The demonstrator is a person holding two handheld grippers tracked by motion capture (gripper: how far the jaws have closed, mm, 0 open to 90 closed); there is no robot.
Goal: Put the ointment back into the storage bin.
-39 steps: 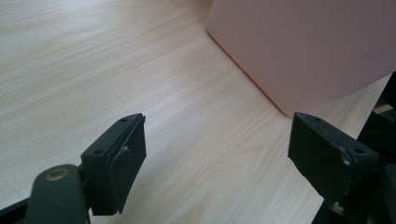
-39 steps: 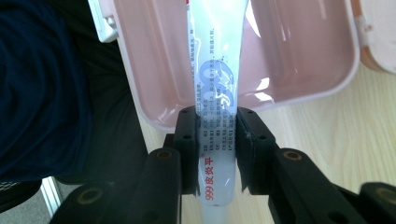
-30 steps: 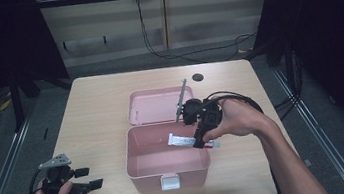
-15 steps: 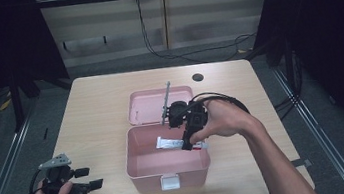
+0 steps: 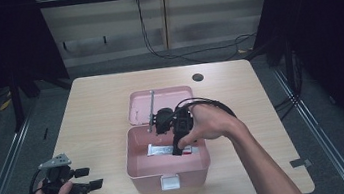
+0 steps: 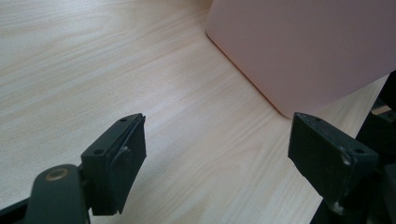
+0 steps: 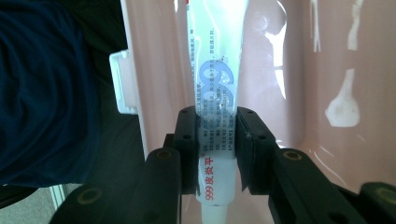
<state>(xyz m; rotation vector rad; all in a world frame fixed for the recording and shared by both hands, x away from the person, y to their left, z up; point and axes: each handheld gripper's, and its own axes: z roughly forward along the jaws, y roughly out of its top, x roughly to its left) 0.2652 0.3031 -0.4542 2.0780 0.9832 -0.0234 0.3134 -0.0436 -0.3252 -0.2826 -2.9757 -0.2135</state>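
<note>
While my right gripper [image 7: 217,140] is clamped on the ointment tube [image 7: 215,88] inside the pink box [image 5: 169,168], just above its cap, I judge it soft, light, easily squeezed.

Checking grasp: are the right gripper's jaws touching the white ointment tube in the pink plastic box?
Touching. The right gripper view shows both jaws pressed against the white ointment tube, no gap on either side.
</note>
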